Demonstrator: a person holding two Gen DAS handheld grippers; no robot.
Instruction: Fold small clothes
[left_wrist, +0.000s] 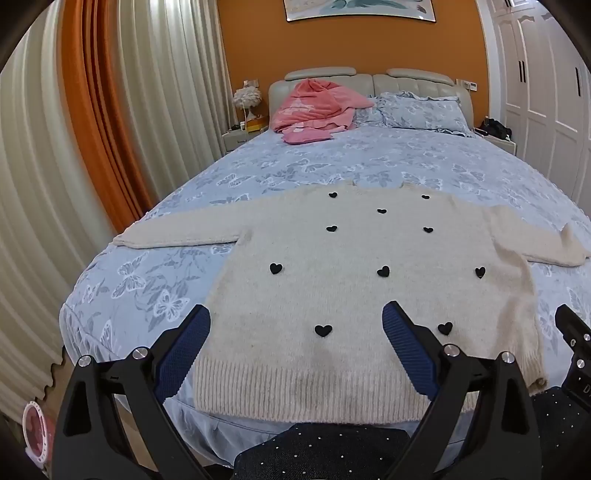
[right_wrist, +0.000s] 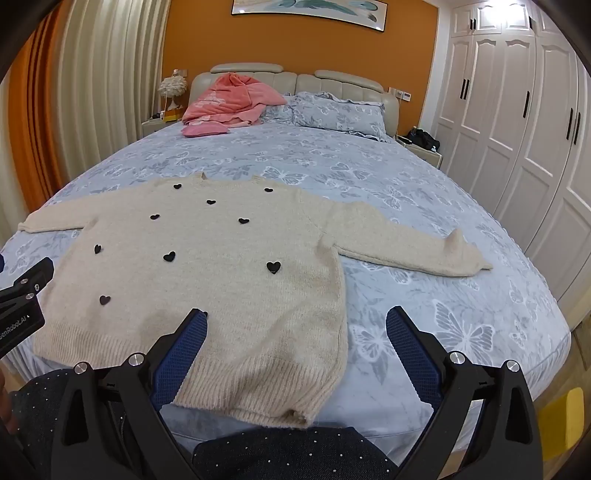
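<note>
A cream knit sweater (left_wrist: 354, 251) (right_wrist: 221, 258) with small black hearts lies flat on the bed, hem toward me and both sleeves spread out sideways. My left gripper (left_wrist: 297, 314) hovers open above the hem's left half, nothing between its blue pads. Over the sweater's lower right corner my right gripper (right_wrist: 297, 317) also stands open and empty, its left finger (right_wrist: 184, 339) above the knit and its right finger (right_wrist: 410, 343) above bare sheet. Each gripper's black body shows at the edge of the other's view.
The bed (right_wrist: 406, 177) has a blue butterfly-print sheet. A pink garment pile (left_wrist: 314, 107) and a pillow (right_wrist: 336, 110) lie at the headboard. Curtains hang on the left, white wardrobe doors (right_wrist: 517, 122) stand on the right. A person's dark dotted trousers (left_wrist: 317, 450) fill the bottom.
</note>
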